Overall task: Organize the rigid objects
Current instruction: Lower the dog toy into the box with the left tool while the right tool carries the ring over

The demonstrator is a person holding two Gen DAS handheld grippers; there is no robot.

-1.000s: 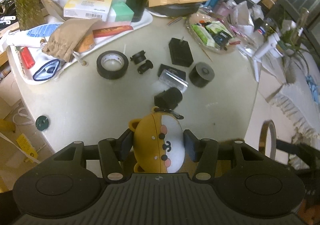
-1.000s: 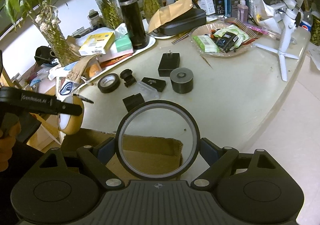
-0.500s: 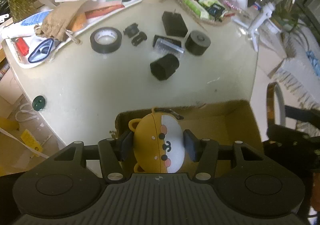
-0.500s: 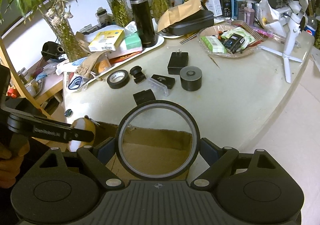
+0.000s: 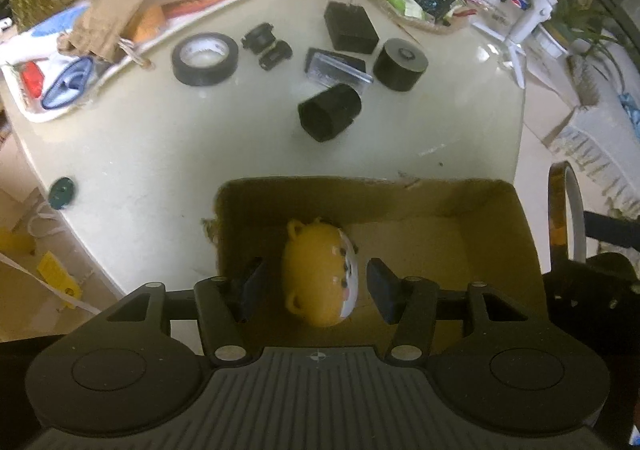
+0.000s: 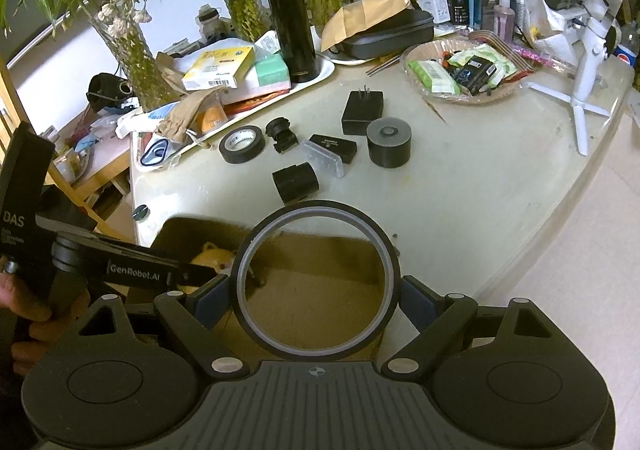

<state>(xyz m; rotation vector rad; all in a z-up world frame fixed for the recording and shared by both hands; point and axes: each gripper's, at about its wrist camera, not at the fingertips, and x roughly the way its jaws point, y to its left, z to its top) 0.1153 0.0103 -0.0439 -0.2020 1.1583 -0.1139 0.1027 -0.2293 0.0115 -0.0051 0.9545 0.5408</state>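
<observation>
Left wrist view shows the left claw (image 5: 316, 290) open around the yellow bear-faced plastic case (image 5: 320, 276) lying in the brown cardboard box (image 5: 516, 226), while the right claw (image 6: 316, 296), clamping the large dark tape ring (image 6: 318, 282), risks dropping it onto the case.

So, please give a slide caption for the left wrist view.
Left gripper open above the dog toy inside the box.

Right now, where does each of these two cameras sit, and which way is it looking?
Left wrist: rides on the left gripper, looking down into the brown cardboard box at the yellow dog-face toy; its jaws stand clear.
Right wrist: rides on the right gripper, which clamps the large dark tape ring, facing the table; a hand shows.
Both show the box and the black tape roll.
</observation>
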